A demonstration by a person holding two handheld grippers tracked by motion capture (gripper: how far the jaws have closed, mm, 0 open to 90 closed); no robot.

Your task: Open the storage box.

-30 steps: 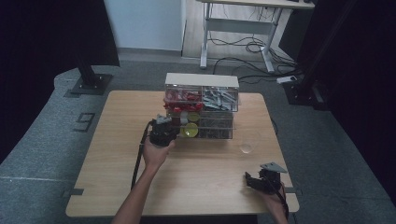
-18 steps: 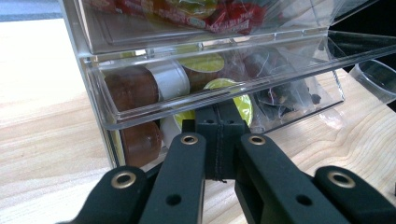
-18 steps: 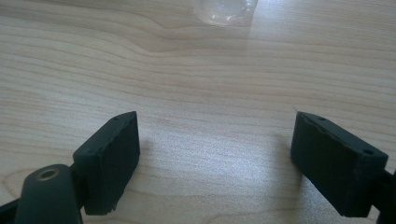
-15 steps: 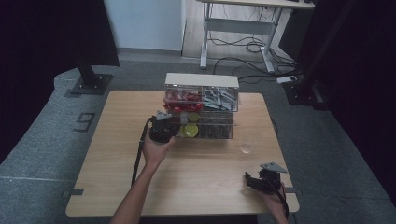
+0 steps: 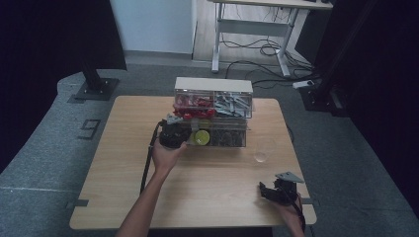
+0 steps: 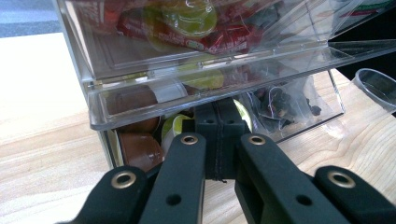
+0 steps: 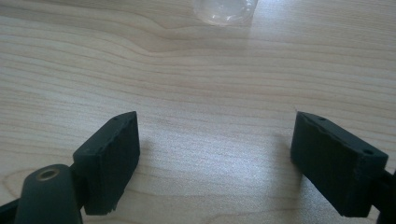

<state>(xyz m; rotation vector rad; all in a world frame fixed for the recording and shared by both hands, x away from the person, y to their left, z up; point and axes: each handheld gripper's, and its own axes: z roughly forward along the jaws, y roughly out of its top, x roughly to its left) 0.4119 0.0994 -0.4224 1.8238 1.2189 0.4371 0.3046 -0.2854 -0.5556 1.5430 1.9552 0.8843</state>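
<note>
A clear plastic drawer box (image 5: 213,111) stands at the back middle of the wooden table (image 5: 123,163). Its upper drawers hold red packets and grey parts; the lower ones hold capsules, one yellow-green (image 5: 200,137). My left gripper (image 5: 173,133) is at the lower left drawer. In the left gripper view its jaws (image 6: 218,123) are shut together, tips just under the clear drawer front (image 6: 140,105), facing brown capsules (image 6: 140,149) and a green one (image 6: 175,128). Whether anything thin is pinched I cannot tell. My right gripper (image 5: 269,191) (image 7: 215,154) stands open, low over bare wood near the front right edge.
A small clear cup (image 5: 262,150) (image 7: 224,9) (image 6: 376,86) stands right of the box, ahead of the right gripper. Dark packets (image 6: 280,102) fill the lower right drawer. The left gripper's cable (image 5: 147,163) trails back along the forearm.
The left gripper has edged slightly toward the box's lower left drawer. The right gripper and cup have not moved.
</note>
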